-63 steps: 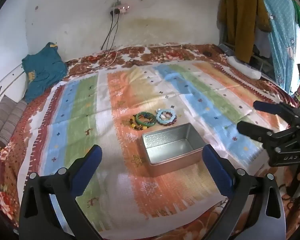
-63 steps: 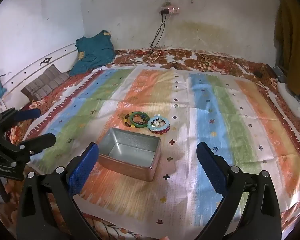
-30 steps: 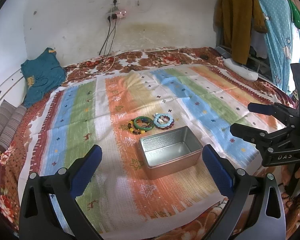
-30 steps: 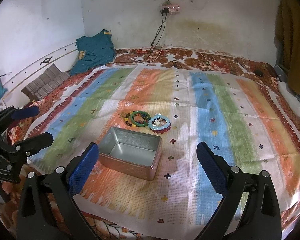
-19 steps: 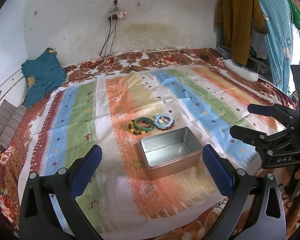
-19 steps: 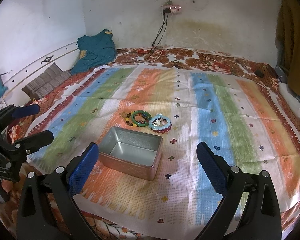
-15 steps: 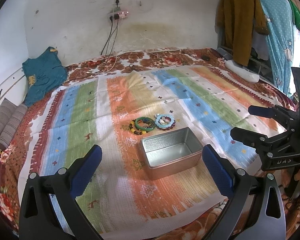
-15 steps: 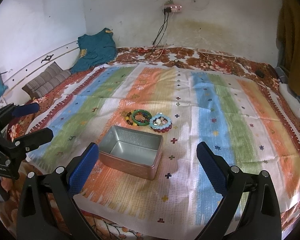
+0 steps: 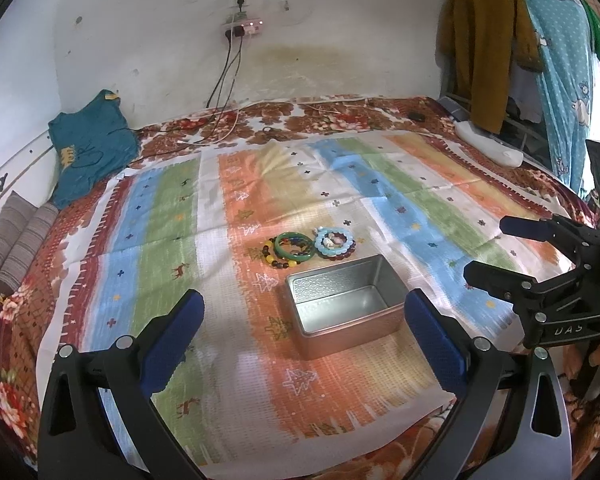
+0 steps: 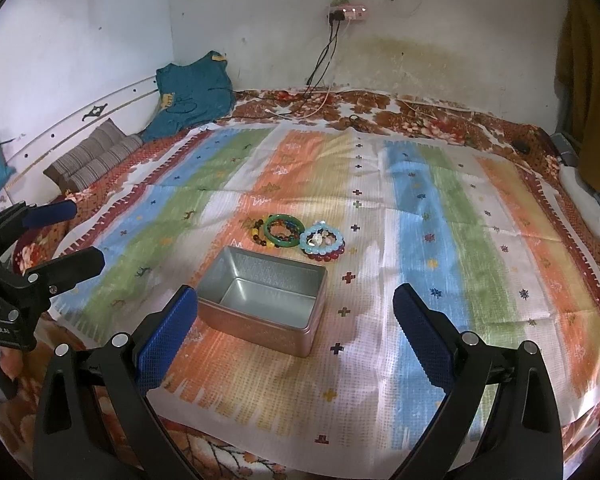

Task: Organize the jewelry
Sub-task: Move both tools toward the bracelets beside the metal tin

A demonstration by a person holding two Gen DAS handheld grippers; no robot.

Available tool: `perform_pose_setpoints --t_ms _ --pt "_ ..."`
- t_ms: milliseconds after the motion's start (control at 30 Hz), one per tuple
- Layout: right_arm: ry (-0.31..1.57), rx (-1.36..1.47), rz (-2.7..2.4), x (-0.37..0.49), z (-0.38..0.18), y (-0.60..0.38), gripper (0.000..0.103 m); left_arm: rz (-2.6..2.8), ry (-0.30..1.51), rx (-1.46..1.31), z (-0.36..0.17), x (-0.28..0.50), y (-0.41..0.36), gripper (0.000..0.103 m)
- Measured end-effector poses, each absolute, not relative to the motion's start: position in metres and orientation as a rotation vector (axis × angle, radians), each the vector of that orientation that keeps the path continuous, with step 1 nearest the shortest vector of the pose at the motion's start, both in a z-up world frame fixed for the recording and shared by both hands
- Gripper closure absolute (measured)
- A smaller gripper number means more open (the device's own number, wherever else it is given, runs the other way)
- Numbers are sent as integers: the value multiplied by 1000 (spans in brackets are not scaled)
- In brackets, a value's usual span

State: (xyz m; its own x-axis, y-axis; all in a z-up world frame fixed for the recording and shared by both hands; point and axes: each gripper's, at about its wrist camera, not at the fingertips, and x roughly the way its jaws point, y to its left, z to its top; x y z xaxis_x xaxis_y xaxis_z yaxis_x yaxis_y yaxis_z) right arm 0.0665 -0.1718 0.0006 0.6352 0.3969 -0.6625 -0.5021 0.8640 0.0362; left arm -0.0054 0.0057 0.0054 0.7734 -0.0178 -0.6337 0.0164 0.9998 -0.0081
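A rectangular metal tin point(image 9: 342, 306) sits open-topped on the striped cloth point(image 9: 172, 216), near the middle of its near edge. In the left wrist view the tin's long axis runs roughly along that near edge, with the right end swung a little toward the far edge; in the right wrist view it tilts the other way. Nothing shows inside it.

Just beyond the tin's far long side lie the bracelets: a green bangle point(image 9: 296, 245) over a string of dark and amber beads point(image 9: 274, 256), and beside it to the right a pale blue beaded bracelet point(image 9: 334, 240) stacked on a dark red one point(image 10: 327, 255). Small pale pieces lie inside the blue ring, too small to make out.

The left gripper point(image 9: 302, 330) hangs above the cloth's near edge with jaws spread wide and nothing between them. The right gripper point(image 10: 296, 322) is likewise spread wide and holds nothing. The lower parts of both are cut off by the picture edge.
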Motion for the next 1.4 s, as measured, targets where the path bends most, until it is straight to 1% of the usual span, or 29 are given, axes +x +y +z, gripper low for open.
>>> perform_pose_setpoints --t_ms 767,1133,1400 --pt "752 -196 527 68 -10 -166 4 11 707 -12 -1 -4 5 5" --pt "798 -175 505 81 -14 -167 4 38 770 -72 -7 13 18 5" --pt "827 -212 487 101 -16 -158 4 63 802 -46 -8 39 22 5"
